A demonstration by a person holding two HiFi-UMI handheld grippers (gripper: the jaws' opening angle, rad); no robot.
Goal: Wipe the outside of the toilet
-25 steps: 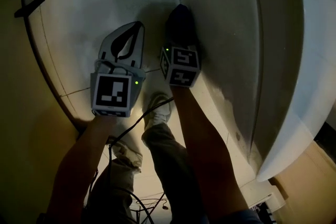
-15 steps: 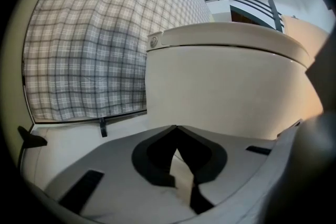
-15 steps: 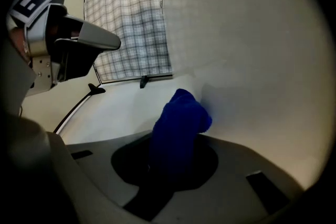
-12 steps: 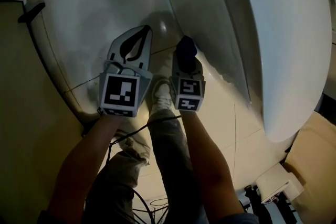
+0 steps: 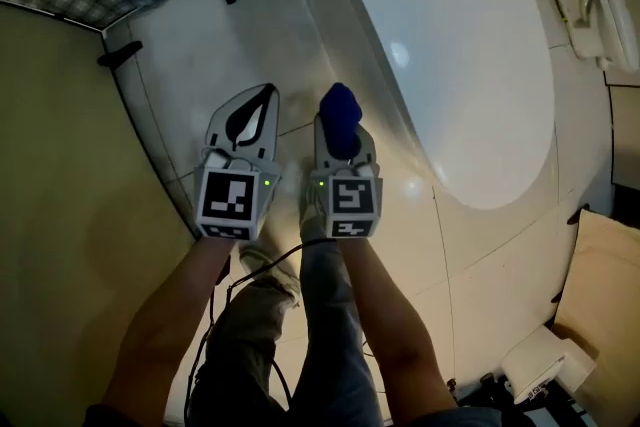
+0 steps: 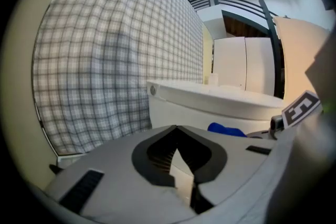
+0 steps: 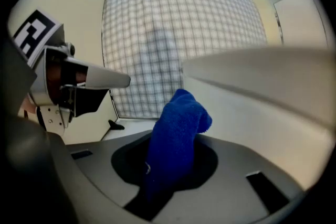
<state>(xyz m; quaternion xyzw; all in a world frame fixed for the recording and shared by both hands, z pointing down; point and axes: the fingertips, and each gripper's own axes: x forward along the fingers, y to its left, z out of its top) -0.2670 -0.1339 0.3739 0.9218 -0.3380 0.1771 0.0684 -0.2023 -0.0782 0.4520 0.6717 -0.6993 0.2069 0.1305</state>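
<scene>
Toilet (image 5: 470, 65) glossy, smooth; blue cloth (image 7: 176, 134) fuzzy terry.

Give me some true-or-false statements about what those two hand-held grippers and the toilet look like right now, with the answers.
1. The right hand-held gripper is clamped on a blue cloth. True.
2. The left hand-held gripper holds a sponge. False: its jaws are together with nothing between them.
3. The toilet has its lid raised. False: the white lid lies flat and closed.
4. A checked backdrop shows behind the toilet. True.
5. The toilet stands to the left of both grippers. False: in the head view it is on their right.
</scene>
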